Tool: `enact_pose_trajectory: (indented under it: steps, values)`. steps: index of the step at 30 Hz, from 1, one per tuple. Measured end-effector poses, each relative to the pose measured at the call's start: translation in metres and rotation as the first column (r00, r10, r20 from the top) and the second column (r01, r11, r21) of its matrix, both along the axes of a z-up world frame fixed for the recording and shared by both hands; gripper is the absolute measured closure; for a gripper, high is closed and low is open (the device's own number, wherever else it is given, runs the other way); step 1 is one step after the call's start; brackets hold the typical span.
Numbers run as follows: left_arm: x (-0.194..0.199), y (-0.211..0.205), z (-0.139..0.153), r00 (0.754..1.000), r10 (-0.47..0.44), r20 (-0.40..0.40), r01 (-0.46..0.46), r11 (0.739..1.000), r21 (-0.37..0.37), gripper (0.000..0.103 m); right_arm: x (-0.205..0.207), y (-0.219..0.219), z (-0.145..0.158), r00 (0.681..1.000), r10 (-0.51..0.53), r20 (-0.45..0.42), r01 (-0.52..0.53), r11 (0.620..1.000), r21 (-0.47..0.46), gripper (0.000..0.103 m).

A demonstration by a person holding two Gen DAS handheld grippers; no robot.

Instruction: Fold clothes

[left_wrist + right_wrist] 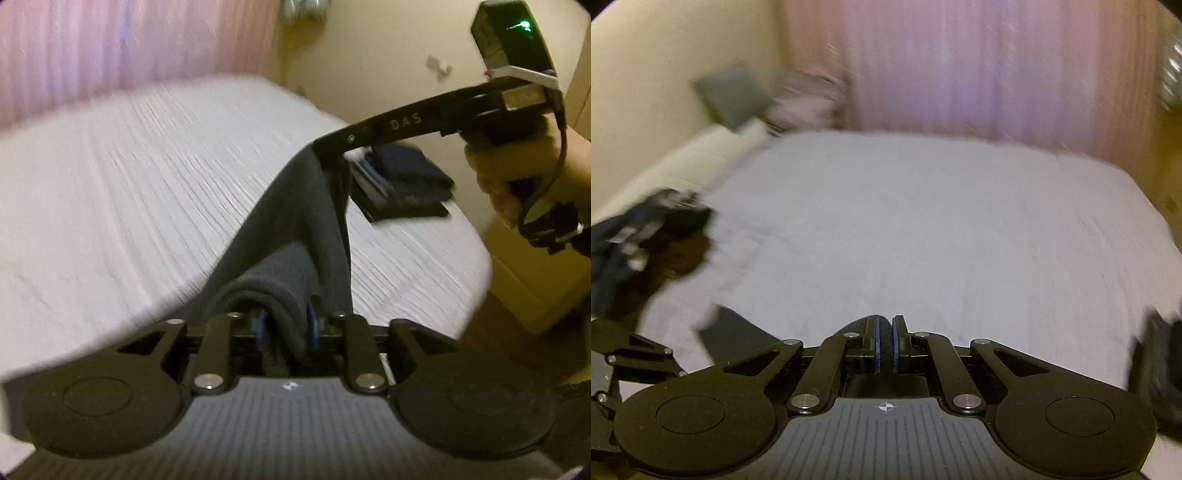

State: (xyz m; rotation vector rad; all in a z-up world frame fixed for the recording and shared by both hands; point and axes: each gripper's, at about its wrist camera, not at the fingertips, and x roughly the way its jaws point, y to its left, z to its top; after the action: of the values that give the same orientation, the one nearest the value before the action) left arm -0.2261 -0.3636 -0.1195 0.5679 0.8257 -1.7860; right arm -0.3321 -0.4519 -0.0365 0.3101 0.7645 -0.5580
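Note:
A dark grey garment (295,206) hangs stretched in the air above the bed, between my two grippers. My left gripper (288,326) sits at the bottom of the left wrist view, its blue pads pressed on a thick rolled fold of the garment. My right gripper (323,149), held by a hand (517,166), pinches the garment's far end, higher up and to the right. In the right wrist view, the right gripper (884,343) is shut with a thin strip of dark cloth between its pads. The rest of the garment (738,332) trails off to the lower left. Both views are motion-blurred.
The bed (129,184) has a pale ribbed sheet. A stack of folded dark clothes (406,184) lies near its far right edge. A loose pile of dark clothes (646,240) lies at the left. A pink curtain (110,44) hangs behind, and a yellowish cabinet (535,277) stands beside the bed.

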Motion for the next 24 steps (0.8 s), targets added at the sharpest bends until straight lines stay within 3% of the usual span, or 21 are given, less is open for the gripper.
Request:
enact_pose_trajectory:
  steps: [3,7,8,9,10,15,20,22,24]
  values:
    - [-0.004,-0.008,-0.026,0.999,-0.040,0.021,0.039,0.997,0.063,0.046,-0.017,-0.019,-0.032,0.991,-0.097,-0.089,0.099,0.995,0.016,0.098]
    - [0.035,-0.002,-0.054,0.994,-0.052,0.095,0.041,0.993,0.109,0.037,-0.049,-0.029,-0.052,0.966,-0.218,-0.140,0.216,0.976,-0.031,0.095]
    - [0.044,0.000,-0.062,0.990,-0.056,0.130,0.041,0.992,0.120,0.036,-0.060,-0.028,-0.057,0.961,-0.237,-0.142,0.238,0.971,-0.012,0.072]
    - [0.051,0.005,-0.070,0.982,-0.068,0.177,0.045,0.991,0.130,0.033,-0.064,-0.026,-0.064,0.957,-0.251,-0.149,0.255,0.967,0.009,0.029]
    - [0.057,0.014,-0.080,0.968,-0.088,0.236,0.056,0.989,0.140,0.030,-0.068,-0.023,-0.071,0.951,-0.265,-0.156,0.273,0.962,0.028,0.016]
    - [0.072,0.036,-0.145,0.882,-0.210,0.421,0.132,0.970,0.207,0.029,-0.089,0.010,-0.114,0.932,-0.282,-0.228,0.319,0.937,0.144,0.014]
    - [0.070,0.038,-0.191,0.787,-0.326,0.523,0.231,0.943,0.238,0.030,-0.096,0.053,-0.164,0.930,-0.169,-0.326,0.249,0.942,0.224,0.014]
    - [0.070,0.038,-0.209,0.735,-0.364,0.572,0.266,0.931,0.251,0.041,-0.095,0.062,-0.188,0.928,-0.132,-0.348,0.227,0.942,0.248,0.014]
    - [0.069,0.031,-0.219,0.714,-0.378,0.589,0.268,0.925,0.269,0.052,-0.093,0.062,-0.203,0.930,-0.114,-0.349,0.215,0.940,0.267,0.014]
